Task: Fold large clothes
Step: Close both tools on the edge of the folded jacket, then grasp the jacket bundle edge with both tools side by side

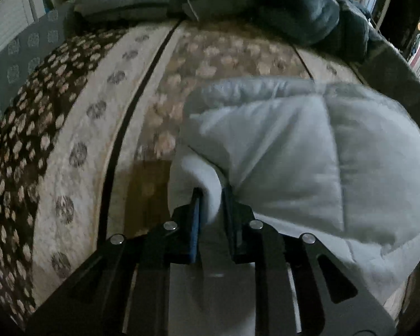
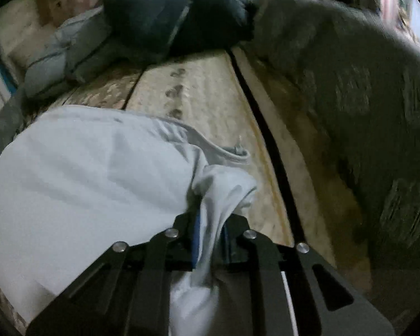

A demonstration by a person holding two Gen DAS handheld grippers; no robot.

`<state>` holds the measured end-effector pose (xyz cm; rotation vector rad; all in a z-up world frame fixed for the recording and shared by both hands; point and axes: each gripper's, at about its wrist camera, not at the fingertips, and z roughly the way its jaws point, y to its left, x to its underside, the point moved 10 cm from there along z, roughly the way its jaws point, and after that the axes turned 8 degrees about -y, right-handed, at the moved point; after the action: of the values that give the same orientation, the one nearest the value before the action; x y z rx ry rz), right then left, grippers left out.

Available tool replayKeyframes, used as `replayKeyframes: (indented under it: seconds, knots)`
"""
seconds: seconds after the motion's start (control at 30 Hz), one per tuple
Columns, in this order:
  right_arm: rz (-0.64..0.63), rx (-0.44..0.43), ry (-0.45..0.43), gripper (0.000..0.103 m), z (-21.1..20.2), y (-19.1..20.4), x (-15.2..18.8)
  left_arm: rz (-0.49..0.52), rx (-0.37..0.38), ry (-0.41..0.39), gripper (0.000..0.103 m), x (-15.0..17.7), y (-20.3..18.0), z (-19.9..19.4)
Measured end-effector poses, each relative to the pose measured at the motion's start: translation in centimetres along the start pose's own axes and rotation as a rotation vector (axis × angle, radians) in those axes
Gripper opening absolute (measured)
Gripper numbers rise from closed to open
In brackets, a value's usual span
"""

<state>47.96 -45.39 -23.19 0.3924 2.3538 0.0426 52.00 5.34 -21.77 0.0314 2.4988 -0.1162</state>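
The left gripper and right gripper each pinch the white cloth, which stretches sideways between them.

Grey garment is looking like soft matt cloth w/ stitched seams, slightly fleecy where it's bunching at the left gripper. Gripper bodies are showing matt black plastic w/ shiny metal rivets; finger pads are looking blue, rubbery. Same garment is reading smoother and paler at the right gripper. Bedspread is looking like plush, fuzzy printed fabric. Dark pillow is showing matt woven cloth; grey blanket is looking coarse, nappy.
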Motion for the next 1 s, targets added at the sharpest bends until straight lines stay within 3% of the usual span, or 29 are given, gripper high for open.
replayKeyframes:
  seconds: [0.07,0.17,0.23,0.27,0.3,0.33,0.5,0.6,0.63,0.67,0.7,0.73,0.77,0.8,0.83,1.0]
  knots:
    - [-0.011,-0.003,-0.004,0.019,-0.9,-0.3,0.5,-0.003,0.005,-0.012,0.018,0.2,0.0,-0.7]
    - [0.033,-0.076,0.008,0.025,-2.7,-0.8,-0.1,0.023,-0.040,-0.040,0.024,-0.5,-0.3,-2.5]
    - [0.085,-0.129,0.005,0.039,-4.1,-1.0,-0.8,0.056,-0.095,-0.059,0.039,-0.8,-0.2,-3.9]
    - [0.096,-0.135,-0.016,0.055,-4.9,-0.9,-1.4,0.071,-0.126,-0.077,0.046,-1.0,0.0,-4.9]
    - [0.090,-0.131,-0.038,0.066,-5.6,-0.8,-2.0,0.082,-0.131,-0.095,0.062,-1.3,-0.3,-5.8]
    - [0.076,-0.129,-0.068,0.068,-6.5,-0.5,-2.5,0.085,-0.125,-0.104,0.073,-1.7,-0.8,-6.3]
    - [0.007,-0.159,-0.126,0.073,-9.2,3.5,-4.0,0.073,-0.021,-0.079,0.074,-1.1,-3.7,-7.9]
    - [-0.050,-0.204,-0.111,0.073,-9.1,7.6,-3.3,0.080,0.041,-0.071,0.089,-0.8,-7.8,-7.9]
    - [-0.059,-0.228,-0.109,0.073,-9.0,9.0,-3.1,0.078,0.066,-0.076,0.089,-0.7,-9.4,-7.9]
    - [-0.064,-0.251,-0.103,0.073,-8.8,10.5,-2.7,0.077,0.088,-0.085,0.088,-0.3,-10.6,-7.9]
    - [-0.068,-0.266,-0.093,0.071,-8.7,11.4,-2.4,0.082,0.117,-0.097,0.080,-0.2,-12.1,-7.8]
    - [-0.078,-0.277,-0.075,0.069,-8.2,12.6,-1.8,0.090,0.131,-0.101,0.059,-0.1,-13.3,-7.4]
    - [-0.092,-0.280,-0.059,0.053,-7.8,13.3,-1.4,0.117,0.141,-0.081,0.047,0.2,-14.6,-6.6]
    - [-0.125,-0.279,-0.028,0.031,-7.0,14.3,-0.6,0.141,0.142,-0.042,0.029,0.6,-15.6,-5.5]
    - [-0.150,-0.266,-0.001,0.023,-6.2,15.0,0.0,0.150,0.135,-0.016,0.025,0.6,-16.3,-4.0]
    - [-0.181,-0.213,0.082,0.008,-2.0,15.6,1.5,0.167,0.086,0.052,0.013,-0.1,-15.9,0.0]
